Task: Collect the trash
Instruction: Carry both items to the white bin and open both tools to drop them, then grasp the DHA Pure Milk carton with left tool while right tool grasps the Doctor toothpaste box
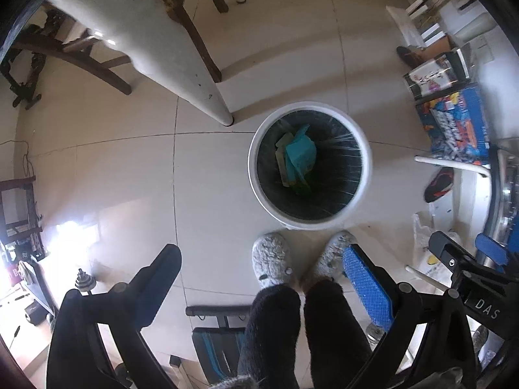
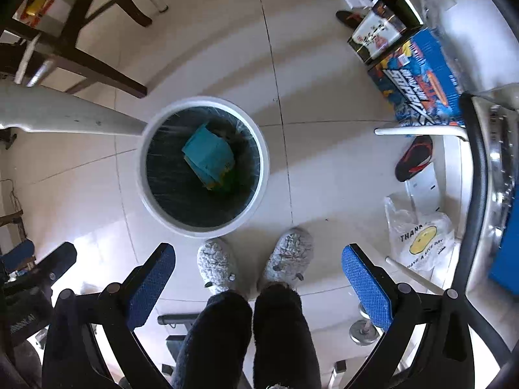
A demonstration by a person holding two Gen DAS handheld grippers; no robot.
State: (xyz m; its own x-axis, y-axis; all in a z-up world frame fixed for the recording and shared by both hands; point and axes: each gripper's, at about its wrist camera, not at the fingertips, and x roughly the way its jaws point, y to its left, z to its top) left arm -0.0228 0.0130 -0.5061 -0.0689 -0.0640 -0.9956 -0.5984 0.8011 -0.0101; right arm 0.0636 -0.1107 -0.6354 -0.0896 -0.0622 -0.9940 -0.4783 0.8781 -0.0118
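Observation:
A white round trash bin point(image 1: 366, 159) with a dark liner stands on the tiled floor and holds teal and yellow-green trash point(image 1: 300, 155). It also shows in the right wrist view point(image 2: 264, 168), with the teal trash point(image 2: 209, 155) inside. My left gripper point(image 1: 261, 267) is open and empty, held high above the floor in front of the bin. My right gripper point(image 2: 259, 264) is open and empty, also high above the floor, to the right of the bin. The right gripper point(image 1: 467, 253) shows at the right edge of the left wrist view.
The person's grey slippers point(image 1: 271, 261) stand just in front of the bin. A white table leg point(image 1: 207, 97) and dark chair legs point(image 1: 113, 74) are behind left. Boxes point(image 2: 418, 74), a black-and-red sandal point(image 2: 415, 159) and a plastic bag point(image 2: 418, 236) lie right.

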